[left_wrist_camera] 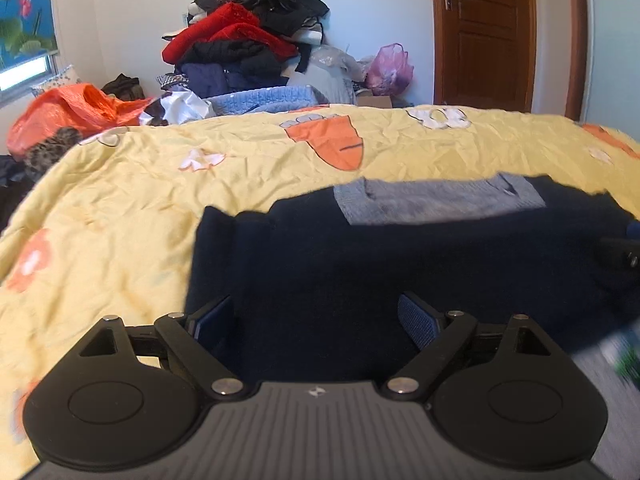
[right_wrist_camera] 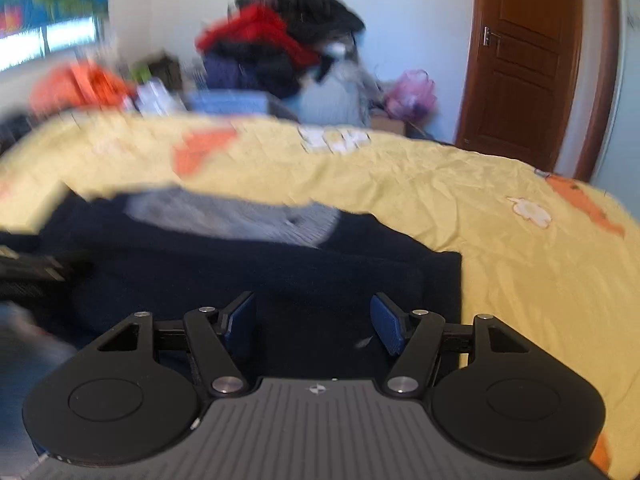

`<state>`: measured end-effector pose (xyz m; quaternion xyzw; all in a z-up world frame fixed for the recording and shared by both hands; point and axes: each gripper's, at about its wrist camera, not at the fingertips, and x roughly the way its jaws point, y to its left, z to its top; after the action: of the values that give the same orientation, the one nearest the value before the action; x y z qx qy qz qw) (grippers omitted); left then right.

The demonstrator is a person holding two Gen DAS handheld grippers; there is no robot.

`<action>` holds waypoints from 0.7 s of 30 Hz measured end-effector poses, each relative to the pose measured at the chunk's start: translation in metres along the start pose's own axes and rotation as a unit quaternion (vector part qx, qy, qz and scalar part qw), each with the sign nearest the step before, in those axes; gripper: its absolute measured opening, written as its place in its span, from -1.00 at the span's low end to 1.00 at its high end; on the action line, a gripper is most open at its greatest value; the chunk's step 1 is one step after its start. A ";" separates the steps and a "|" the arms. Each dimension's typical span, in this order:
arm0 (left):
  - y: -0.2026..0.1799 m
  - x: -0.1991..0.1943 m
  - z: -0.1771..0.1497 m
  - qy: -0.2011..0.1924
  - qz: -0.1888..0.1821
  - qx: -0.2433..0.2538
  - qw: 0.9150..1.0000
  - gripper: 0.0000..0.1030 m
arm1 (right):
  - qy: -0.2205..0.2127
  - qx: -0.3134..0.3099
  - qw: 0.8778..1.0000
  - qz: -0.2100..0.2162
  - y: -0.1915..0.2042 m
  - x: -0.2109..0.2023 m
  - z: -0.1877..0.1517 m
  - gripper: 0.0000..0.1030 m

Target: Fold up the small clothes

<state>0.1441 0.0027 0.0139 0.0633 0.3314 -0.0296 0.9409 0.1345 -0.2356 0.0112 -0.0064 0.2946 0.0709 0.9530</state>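
A dark navy garment (left_wrist_camera: pixel 400 256) with a grey knit band (left_wrist_camera: pixel 436 200) at its far edge lies flat on the yellow bedspread (left_wrist_camera: pixel 120 216). My left gripper (left_wrist_camera: pixel 316 320) is open over its near left part, empty. My right gripper (right_wrist_camera: pixel 314 324) is open over the garment's (right_wrist_camera: pixel 256 276) near right part, close to its right edge, empty. The grey band (right_wrist_camera: pixel 236 216) is blurred in the right wrist view. The other gripper shows at each view's side edge, the right one (left_wrist_camera: pixel 624 252) and the left one (right_wrist_camera: pixel 32 272).
The bedspread (right_wrist_camera: pixel 500 264) has orange carrot prints. Behind the bed stands a tall pile of clothes (left_wrist_camera: pixel 248 36), an orange bag (left_wrist_camera: pixel 76 112), a pink bag (left_wrist_camera: pixel 390 66) and a brown door (left_wrist_camera: pixel 486 32).
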 end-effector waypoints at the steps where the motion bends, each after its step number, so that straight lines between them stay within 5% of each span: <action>1: 0.000 -0.012 -0.006 -0.001 -0.010 -0.004 1.000 0.75 | -0.008 0.013 1.000 0.014 0.000 -0.012 -0.005 0.47; 7: -0.006 -0.043 -0.054 0.036 -0.020 -0.009 0.999 0.75 | 0.031 -0.002 0.999 0.007 0.014 -0.030 -0.040 0.52; 9: -0.004 -0.048 -0.063 0.021 -0.017 -0.022 0.999 0.76 | 0.045 0.000 0.999 -0.005 0.014 -0.028 -0.049 0.58; 13: 0.000 -0.044 -0.063 0.021 -0.020 -0.032 0.999 0.88 | 0.042 0.005 0.999 -0.012 0.012 -0.029 -0.057 0.76; 21: 0.001 -0.043 -0.064 0.022 -0.019 -0.036 0.999 0.92 | 0.062 0.049 0.996 -0.027 0.013 -0.073 -0.077 0.81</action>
<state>0.0713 0.0131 -0.0084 0.0241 0.3544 -0.0347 0.9341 0.0294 -0.2368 -0.0111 0.0276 0.3564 0.0301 0.9335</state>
